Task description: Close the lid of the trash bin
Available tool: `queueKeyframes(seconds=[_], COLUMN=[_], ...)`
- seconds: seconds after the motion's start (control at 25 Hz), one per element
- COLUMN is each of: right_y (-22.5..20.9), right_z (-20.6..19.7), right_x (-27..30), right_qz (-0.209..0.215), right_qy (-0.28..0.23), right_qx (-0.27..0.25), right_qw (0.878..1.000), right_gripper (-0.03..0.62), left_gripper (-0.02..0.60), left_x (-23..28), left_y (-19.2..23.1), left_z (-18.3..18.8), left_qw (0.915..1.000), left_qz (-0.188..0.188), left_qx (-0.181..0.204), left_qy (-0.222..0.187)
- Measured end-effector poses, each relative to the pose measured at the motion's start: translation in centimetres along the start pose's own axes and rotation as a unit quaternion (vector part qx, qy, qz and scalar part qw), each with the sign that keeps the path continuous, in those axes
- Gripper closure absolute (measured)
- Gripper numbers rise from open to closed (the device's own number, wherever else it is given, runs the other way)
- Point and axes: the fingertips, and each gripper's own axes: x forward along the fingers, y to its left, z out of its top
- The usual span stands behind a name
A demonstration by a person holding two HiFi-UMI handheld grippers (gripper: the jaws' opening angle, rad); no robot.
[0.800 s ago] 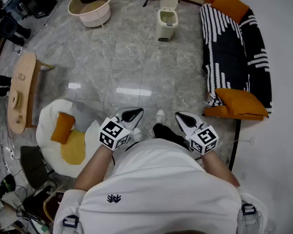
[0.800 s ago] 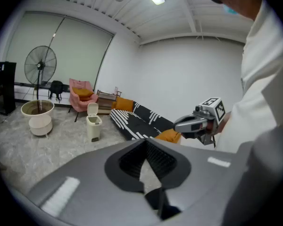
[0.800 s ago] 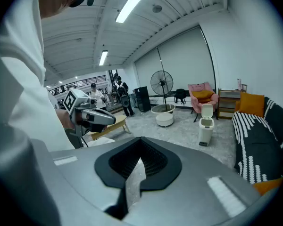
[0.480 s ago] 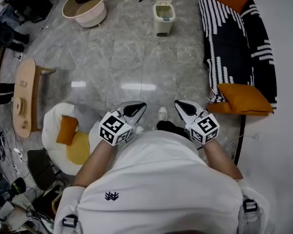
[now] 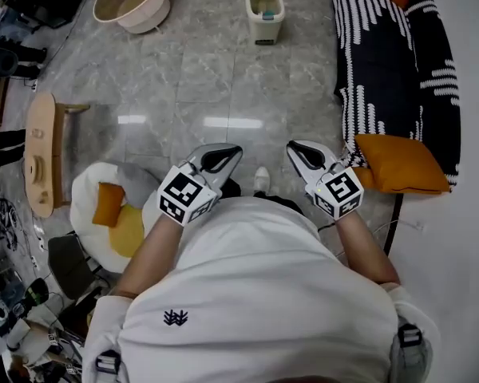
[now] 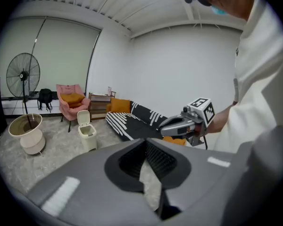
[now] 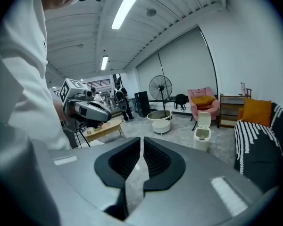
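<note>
The cream trash bin (image 5: 265, 8) stands on the grey tiled floor far ahead, at the top edge of the head view, its lid raised. It also shows small in the left gripper view (image 6: 87, 133) and the right gripper view (image 7: 202, 132), lid up. My left gripper (image 5: 235, 149) and right gripper (image 5: 291, 146) are held side by side in front of the body, well short of the bin. Both point forward with their jaws together and nothing between them. The left gripper view shows the right gripper (image 6: 180, 122), and the right gripper view shows the left gripper (image 7: 91, 110).
A black-and-white striped sofa (image 5: 395, 78) with orange cushions (image 5: 399, 164) runs along the right. A round cream basket (image 5: 133, 0) stands left of the bin. A wooden side table (image 5: 41, 154) and a white beanbag (image 5: 112, 206) lie at the left. A pink armchair (image 6: 70, 101) and a fan (image 6: 22, 76) stand behind.
The bin has slid up to the top edge of the head view and the sofa has shifted with it. Both grippers sit slightly higher in the frame, still together.
</note>
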Motion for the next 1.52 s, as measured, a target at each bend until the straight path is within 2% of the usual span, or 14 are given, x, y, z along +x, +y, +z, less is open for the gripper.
queueKeyframes(seconds=[0.32, 0.48, 0.6, 0.76, 0.96, 1.24, 1.52], right_y=[-4.8, -8.0, -10.6, -14.2, -17.9, -22.6, -31.1], right_z=[1.2, 3.3, 6.2, 9.9, 13.1, 16.1, 17.8], right_x=[4.3, 7.7, 10.5, 14.8, 20.4, 26.0, 32.6], right_qz=[-0.007, -0.031, -0.047, -0.057, -0.067, -0.063, -0.044], right_qy=[0.001, 0.009, 0.018, 0.036, 0.038, 0.043, 0.059], right_qx=[0.014, 0.012, 0.008, -0.001, -0.005, -0.009, -0.017], right_qw=[1.000, 0.999, 0.999, 0.998, 0.997, 0.997, 0.997], right_gripper=[0.591, 0.592, 0.592, 0.592, 0.592, 0.594, 0.594], left_gripper=[0.523, 0.523, 0.525, 0.525, 0.526, 0.526, 0.526], left_x=[3.8, 5.7, 7.0, 8.0, 8.8, 9.0, 11.3], left_y=[5.0, 10.7, 15.9, 22.3, 29.6, 35.4, 41.8], left_z=[1.4, 3.1, 5.9, 9.9, 11.5, 11.5, 13.2], left_qw=[0.9999, 0.9992, 0.9980, 0.9977, 0.9972, 0.9970, 0.9980], left_qz=[-0.014, -0.028, -0.039, -0.048, -0.052, -0.035, 0.010], left_qx=[-0.008, -0.022, -0.036, -0.023, -0.029, -0.057, -0.055], left_qy=[0.002, -0.021, -0.034, -0.043, -0.045, -0.038, -0.031])
